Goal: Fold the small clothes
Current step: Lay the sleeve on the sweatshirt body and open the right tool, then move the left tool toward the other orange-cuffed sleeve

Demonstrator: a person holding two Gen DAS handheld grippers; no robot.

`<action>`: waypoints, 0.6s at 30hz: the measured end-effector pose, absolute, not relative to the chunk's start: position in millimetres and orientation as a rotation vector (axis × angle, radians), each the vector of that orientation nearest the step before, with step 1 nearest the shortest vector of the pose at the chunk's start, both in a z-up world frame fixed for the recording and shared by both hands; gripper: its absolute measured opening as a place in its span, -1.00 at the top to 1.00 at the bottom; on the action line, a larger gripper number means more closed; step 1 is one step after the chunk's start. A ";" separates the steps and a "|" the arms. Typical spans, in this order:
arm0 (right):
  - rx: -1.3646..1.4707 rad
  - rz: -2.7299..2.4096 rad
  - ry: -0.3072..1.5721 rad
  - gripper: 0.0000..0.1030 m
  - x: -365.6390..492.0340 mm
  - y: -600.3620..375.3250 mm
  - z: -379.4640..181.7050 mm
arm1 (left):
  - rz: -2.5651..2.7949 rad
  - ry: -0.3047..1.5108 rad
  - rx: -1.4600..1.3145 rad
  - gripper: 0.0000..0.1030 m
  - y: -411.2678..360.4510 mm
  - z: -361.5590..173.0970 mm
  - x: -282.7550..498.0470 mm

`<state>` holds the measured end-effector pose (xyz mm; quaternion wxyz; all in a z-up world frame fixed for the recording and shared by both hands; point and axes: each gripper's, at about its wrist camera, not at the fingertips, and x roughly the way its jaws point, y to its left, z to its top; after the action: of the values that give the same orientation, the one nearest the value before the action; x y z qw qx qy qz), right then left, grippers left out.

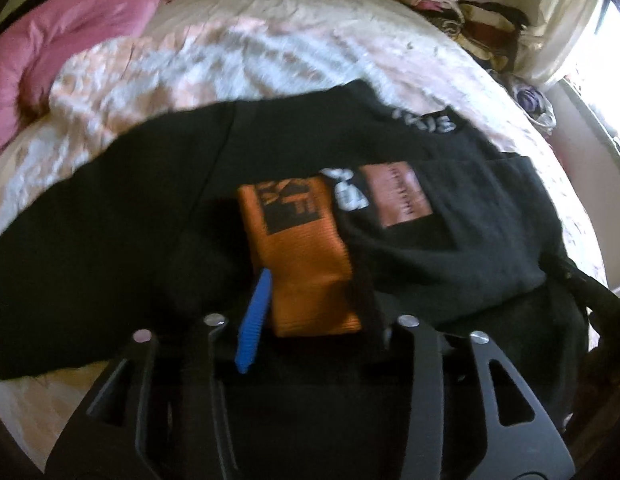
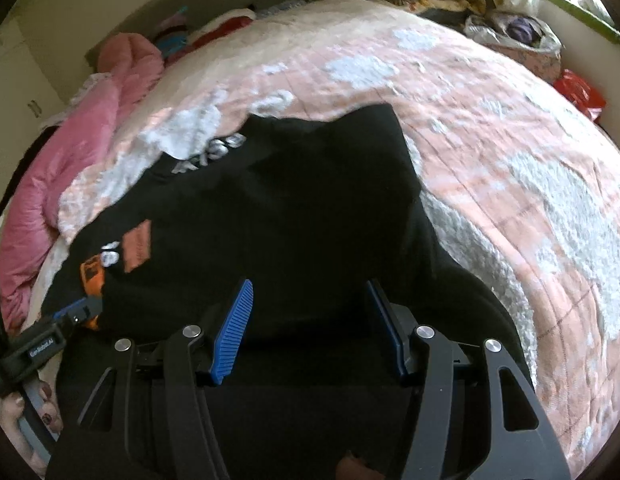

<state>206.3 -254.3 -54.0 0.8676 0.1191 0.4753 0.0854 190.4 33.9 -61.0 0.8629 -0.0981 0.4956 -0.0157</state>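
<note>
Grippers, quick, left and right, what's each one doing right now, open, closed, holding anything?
Left gripper: partly open around the orange patch of the black garment; a grip cannot be told.
Right gripper: open over the black garment, holding nothing.

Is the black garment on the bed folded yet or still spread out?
Mostly spread. The black garment lies broad across the bedspread, printed front up, lettering and patches showing; only one edge by the orange patch looks turned over.

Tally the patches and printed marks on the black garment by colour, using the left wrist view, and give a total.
On the black garment, left wrist view:
Orange: 1, the orange woven label
Reddish-brown: 1, the reddish-brown patch
White: 2, the white lettering near the far edge and the small white print between the two patches
Total: 4
</note>
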 end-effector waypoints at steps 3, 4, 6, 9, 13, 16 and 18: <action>0.237 0.181 0.982 -0.09 202.6 -252.6 -51.2 | -0.046 1.038 -0.232 0.29 38.4 -60.3 189.0; 0.233 0.185 0.976 -0.11 201.1 -251.5 -49.1 | -0.046 1.038 -0.233 0.29 38.8 -58.5 188.6; 0.237 0.203 0.956 -0.18 195.5 -249.7 -42.7 | -0.043 1.031 -0.231 0.28 38.4 -54.2 186.0; 0.239 0.225 0.934 -0.20 186.1 -247.7 -32.9 | -0.042 1.015 -0.235 0.23 37.8 -46.4 180.7; 0.246 0.243 0.908 -0.36 173.6 -245.9 -19.5 | -0.030 0.991 -0.222 0.03 36.5 -34.3 173.5; 0.264 0.247 0.882 -0.73 164.7 -245.9 -9.4 | -0.029 0.972 -0.215 -0.12 35.8 -26.5 168.9; 0.268 0.249 0.869 -0.73 160.1 -245.6 -3.7 | -0.024 0.958 -0.208 -0.27 35.8 -20.7 165.2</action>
<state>160.1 -245.6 -3.7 0.8910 0.1291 0.4185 0.1199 165.2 35.8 -20.7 0.8822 -0.0999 0.4600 -0.0117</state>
